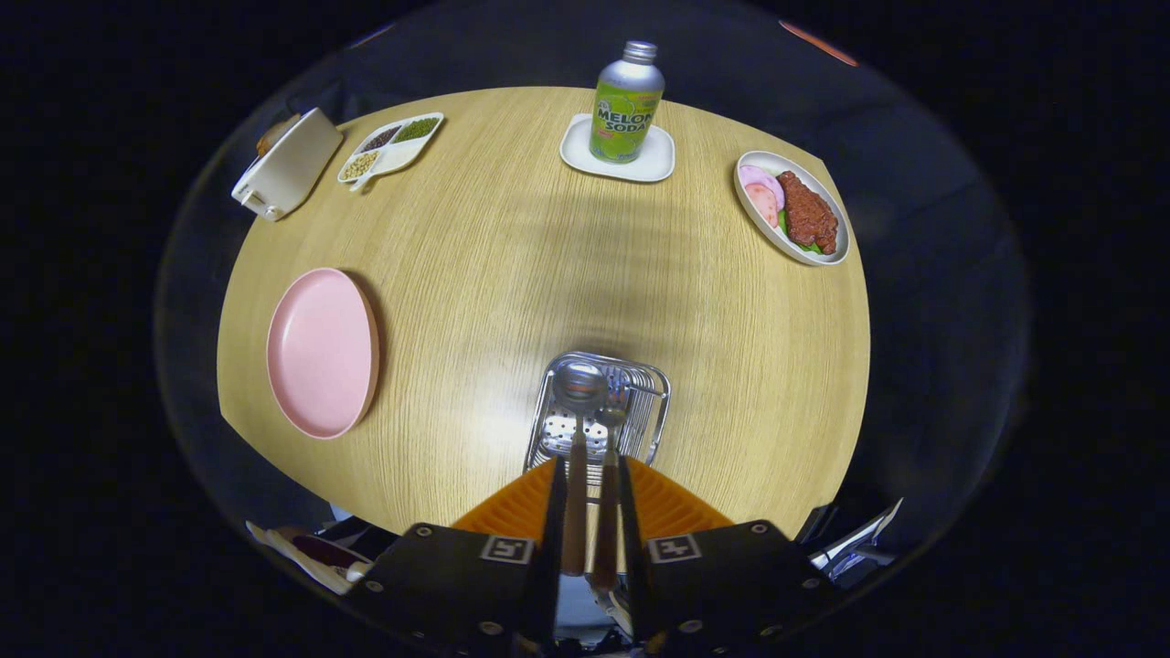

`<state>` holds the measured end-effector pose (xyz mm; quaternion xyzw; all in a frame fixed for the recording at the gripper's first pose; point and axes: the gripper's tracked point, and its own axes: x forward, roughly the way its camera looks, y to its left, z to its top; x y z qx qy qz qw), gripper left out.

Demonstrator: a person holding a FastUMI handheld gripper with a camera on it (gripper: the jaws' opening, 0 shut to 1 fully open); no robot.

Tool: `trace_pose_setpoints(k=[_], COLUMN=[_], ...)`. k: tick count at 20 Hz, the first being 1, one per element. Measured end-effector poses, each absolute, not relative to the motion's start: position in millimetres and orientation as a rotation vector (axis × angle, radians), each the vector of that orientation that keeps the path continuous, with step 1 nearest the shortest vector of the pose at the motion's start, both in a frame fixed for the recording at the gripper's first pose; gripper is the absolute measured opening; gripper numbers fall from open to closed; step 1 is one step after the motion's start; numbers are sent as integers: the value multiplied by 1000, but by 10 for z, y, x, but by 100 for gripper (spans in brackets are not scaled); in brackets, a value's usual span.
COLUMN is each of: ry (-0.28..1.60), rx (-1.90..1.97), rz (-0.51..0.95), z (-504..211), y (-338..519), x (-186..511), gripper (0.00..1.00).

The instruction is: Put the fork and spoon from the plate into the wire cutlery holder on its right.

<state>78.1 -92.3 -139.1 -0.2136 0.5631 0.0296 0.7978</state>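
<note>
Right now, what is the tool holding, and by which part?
The tool grips the spoon and fork together by their wooden handles, heads over the wire holder.

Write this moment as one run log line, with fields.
gripper: shut on spoon and fork | position: over wire cutlery holder | pink plate: bare | release: not yet

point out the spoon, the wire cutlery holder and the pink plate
spoon (579, 386), gripper view, on its bowl, ahead of the tool (590, 471) shut on it
wire cutlery holder (654, 388), gripper view, on its right rim
pink plate (320, 352), gripper view, on its bare middle
</note>
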Motion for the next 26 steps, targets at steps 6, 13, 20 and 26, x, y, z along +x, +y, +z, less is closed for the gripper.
trace_pose_setpoints(k=[6, 13, 20, 26], ry=[951, 611, 341, 139], rx=[-449, -397, -250, -126], rz=[76, 86, 71, 52], z=[-823, 33, 948, 1436], y=[-832, -599, -556, -678], x=[916, 787, 360, -39], gripper=[100, 100, 100, 99])
